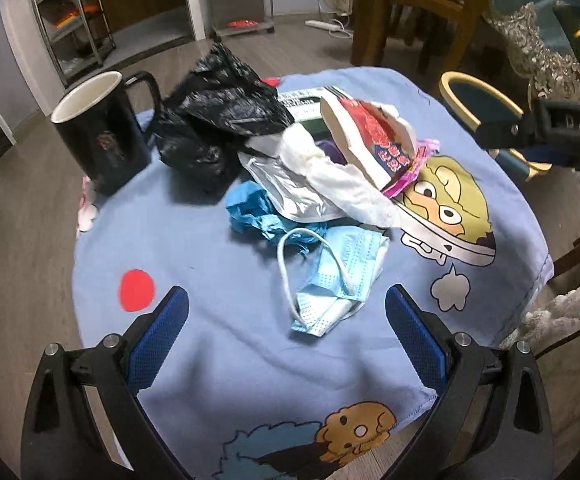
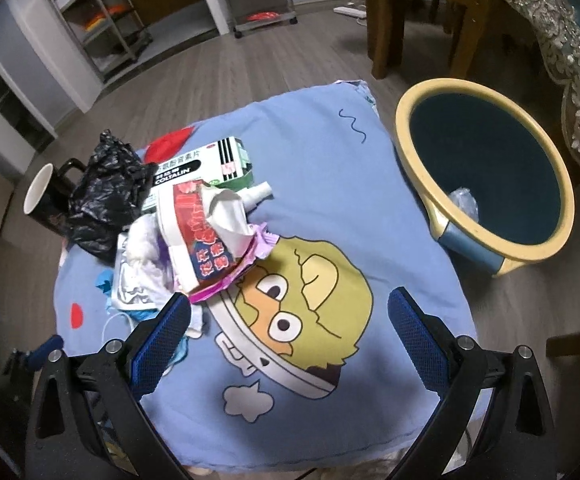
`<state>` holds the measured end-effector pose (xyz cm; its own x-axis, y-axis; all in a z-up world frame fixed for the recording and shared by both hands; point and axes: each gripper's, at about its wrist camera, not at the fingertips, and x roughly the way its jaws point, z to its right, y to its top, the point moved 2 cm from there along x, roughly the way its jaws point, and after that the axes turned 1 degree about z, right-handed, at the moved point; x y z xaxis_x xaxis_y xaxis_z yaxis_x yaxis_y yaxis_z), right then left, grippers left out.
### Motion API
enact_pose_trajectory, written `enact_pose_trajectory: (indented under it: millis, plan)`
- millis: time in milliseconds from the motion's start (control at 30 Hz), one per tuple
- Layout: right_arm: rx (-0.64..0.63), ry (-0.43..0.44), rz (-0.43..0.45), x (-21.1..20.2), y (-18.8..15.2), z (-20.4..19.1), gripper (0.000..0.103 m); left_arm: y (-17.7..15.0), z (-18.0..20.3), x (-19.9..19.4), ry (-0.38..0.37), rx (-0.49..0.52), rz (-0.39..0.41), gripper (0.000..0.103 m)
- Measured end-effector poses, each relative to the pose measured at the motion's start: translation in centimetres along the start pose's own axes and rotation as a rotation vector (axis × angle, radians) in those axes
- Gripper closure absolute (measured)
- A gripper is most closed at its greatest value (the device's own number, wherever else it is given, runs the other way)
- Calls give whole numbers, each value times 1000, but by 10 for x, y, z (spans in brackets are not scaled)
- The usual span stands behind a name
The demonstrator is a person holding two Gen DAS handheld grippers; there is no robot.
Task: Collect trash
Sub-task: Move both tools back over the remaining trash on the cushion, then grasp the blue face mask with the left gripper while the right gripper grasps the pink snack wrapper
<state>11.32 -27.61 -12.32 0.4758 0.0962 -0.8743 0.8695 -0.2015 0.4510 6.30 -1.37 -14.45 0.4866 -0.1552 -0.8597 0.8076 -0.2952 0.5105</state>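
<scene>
Trash [image 1: 322, 184] lies heaped mid-tabletop [image 1: 218, 360] as the left claw [image 1: 286, 336] and right claw [image 2: 290, 336] hover spread and empty; best pinch the near face mask [image 1: 330, 280] first, then carry it right to the bin [image 2: 486, 184].

A heap of trash lies on the blue cloth: a crumpled black bag [image 1: 218, 120], a silver pouch [image 1: 286, 192], white tissue [image 1: 342, 184], a red-printed paper cup [image 2: 198, 236] on its side, a blue mask [image 1: 338, 280]. The yellow-rimmed bin [image 2: 486, 184] stands beside, holding one clear scrap.

Left claw [image 1: 286, 312] and right claw [image 2: 289, 316] both spread wide
</scene>
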Motion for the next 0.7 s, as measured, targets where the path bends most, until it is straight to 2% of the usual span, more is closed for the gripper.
enact_pose_trajectory:
  millis: [167, 300, 400, 467, 600, 700]
  plan:
    - [14, 36, -2, 13, 8, -2, 5, 3, 3, 11, -11, -4, -11, 8]
    - [-47, 17, 9, 27, 15, -13, 7, 4, 8, 17, -19, 10, -16, 9]
    - [-73, 36, 6, 38, 20, -20, 9, 4, 9, 21, -31, 4, -26, 12]
    - [-82, 48, 3, 45, 22, -26, 13, 4, 10, 24, -31, 4, -27, 12]
    - [-97, 62, -11, 58, 25, -36, 28, 5, 10, 28, -38, -5, -30, 14]
    - [-122, 53, -13, 66, 27, -44, 36, 5, 9, 34, -51, -13, -42, 20]
